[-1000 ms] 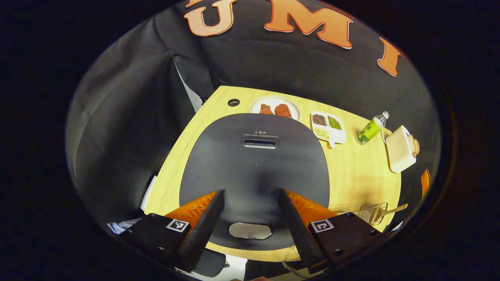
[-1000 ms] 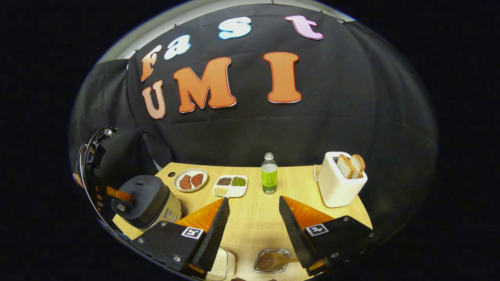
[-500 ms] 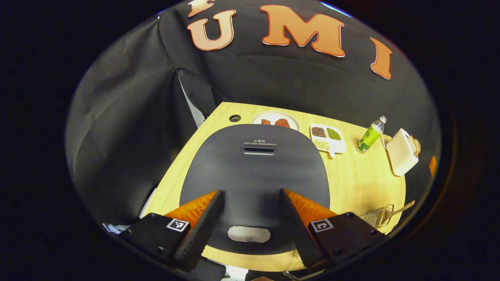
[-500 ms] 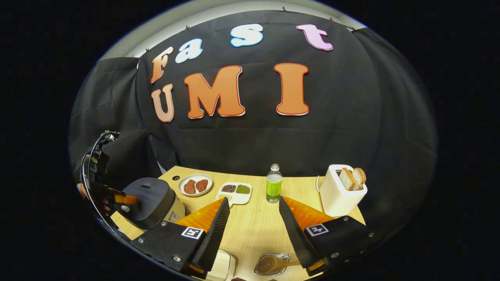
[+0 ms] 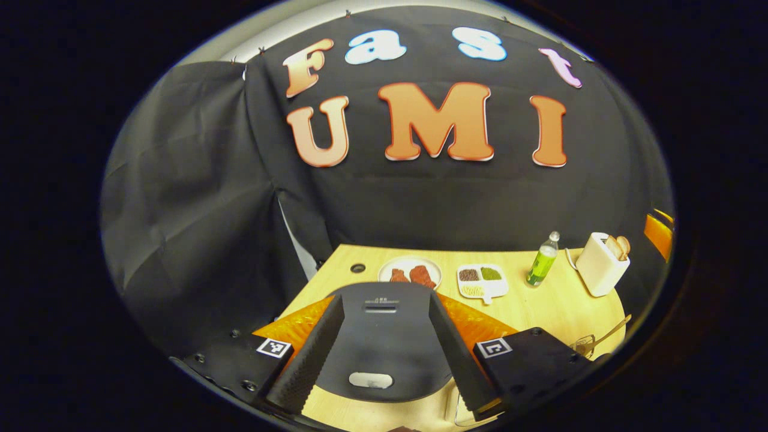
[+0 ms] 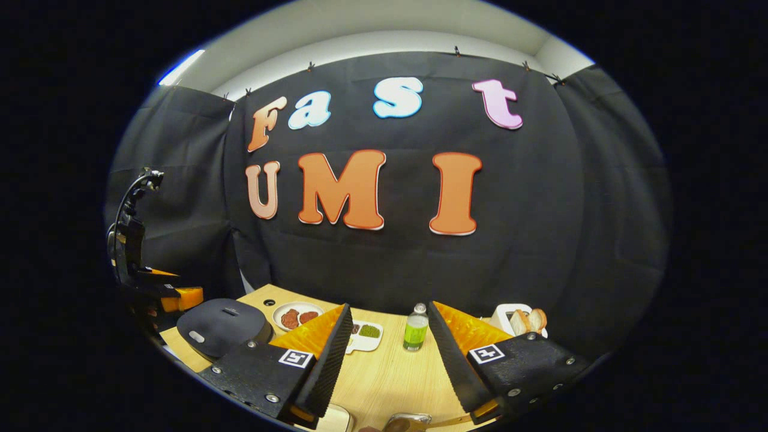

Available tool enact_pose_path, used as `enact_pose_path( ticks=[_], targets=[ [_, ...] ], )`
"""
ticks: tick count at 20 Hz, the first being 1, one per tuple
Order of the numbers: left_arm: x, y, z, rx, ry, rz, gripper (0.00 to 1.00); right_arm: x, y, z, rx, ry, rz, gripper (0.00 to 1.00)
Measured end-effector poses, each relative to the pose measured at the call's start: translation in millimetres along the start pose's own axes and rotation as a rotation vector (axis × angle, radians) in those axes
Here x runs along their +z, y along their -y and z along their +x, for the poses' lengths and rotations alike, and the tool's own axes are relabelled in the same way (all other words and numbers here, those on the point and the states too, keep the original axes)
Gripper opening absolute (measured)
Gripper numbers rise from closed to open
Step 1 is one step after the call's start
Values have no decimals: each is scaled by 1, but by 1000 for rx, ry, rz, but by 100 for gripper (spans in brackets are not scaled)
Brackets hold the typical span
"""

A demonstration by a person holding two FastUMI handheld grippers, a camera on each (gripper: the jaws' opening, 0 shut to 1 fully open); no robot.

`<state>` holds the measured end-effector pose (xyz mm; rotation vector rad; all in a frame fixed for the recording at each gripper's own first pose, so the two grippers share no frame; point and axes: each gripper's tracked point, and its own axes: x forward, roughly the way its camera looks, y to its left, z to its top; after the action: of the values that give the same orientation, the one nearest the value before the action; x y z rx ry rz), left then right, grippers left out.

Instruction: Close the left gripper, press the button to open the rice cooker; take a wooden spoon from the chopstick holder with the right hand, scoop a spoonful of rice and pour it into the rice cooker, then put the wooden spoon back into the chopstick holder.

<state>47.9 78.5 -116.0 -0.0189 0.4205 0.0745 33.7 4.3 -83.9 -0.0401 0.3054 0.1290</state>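
Observation:
The dark grey rice cooker [image 5: 384, 345] sits closed below my left gripper [image 5: 384, 299], whose fingers stand open on either side of the lid, above it. The silver lid button [image 5: 371, 380] lies between the finger bases. In the right gripper view the cooker [image 6: 221, 321] is at the left, with the left gripper [image 6: 174, 295] hovering beside it. My right gripper [image 6: 389, 307] is open and holds nothing. The clear chopstick holder [image 5: 583, 344] with the wooden spoon [image 5: 613, 328] stands at the table's right front; the holder's rim [image 6: 409, 418] peeks in at the bottom of the right gripper view.
On the wooden table [image 6: 390, 372] stand a plate of meat [image 6: 295, 316], a divided tray of grains [image 6: 367, 332], a green bottle [image 6: 414, 329] and a white toaster with bread [image 6: 521, 320]. A white container's edge [image 6: 335, 419] shows at the front.
Both views have tilted up and drawn back. The left gripper has risen away from the cooker lid, which now looks smaller. Both grippers stay open.

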Motion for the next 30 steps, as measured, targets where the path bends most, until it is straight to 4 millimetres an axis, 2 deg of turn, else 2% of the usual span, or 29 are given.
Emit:
enact_pose_path(
  ticks=[3,6,8,9,10,11,12,13,14,16,19,20,27,28,30],
  targets=[
    [25,11,-14,-22,101,1,96,21,-9,1,19,68,-11,80],
    [51,5,-33,-3,215,14,100,32,-22,2,54,107,-22,81],
    [61,6,-45,-7,274,3,100,34,-26,0,66,126,-26,83],
    [64,6,-52,-5,299,-5,100,36,-29,-2,68,137,-29,88],
    [68,3,-58,3,320,-10,100,39,-32,-2,69,149,-29,88],
    [70,0,-62,13,341,-11,100,40,-34,-2,69,161,-29,84],
    [74,-2,-67,21,363,-11,100,42,-36,-2,71,170,-28,88],
    [78,-4,-71,27,385,-11,100,43,-37,-3,72,178,-28,84],
    [81,-3,-76,26,409,-14,100,44,-38,-3,72,184,-28,84],
    [85,-1,-82,27,437,-22,100,46,-40,-4,72,189,-26,88],
    [90,0,-88,23,463,-29,100,46,-45,-6,79,197,-25,82],
    [90,2,-89,20,468,-34,100,45,-46,-6,80,198,-30,85],
    [93,6,-93,12,480,-57,100,41,-50,-9,82,189,-28,85],
    [94,8,-93,3,484,-57,100,41,-50,-10,81,190,-27,88],
    [89,11,-93,1,478,-56,100,41,-50,-11,78,191,-23,88]
  ],
)
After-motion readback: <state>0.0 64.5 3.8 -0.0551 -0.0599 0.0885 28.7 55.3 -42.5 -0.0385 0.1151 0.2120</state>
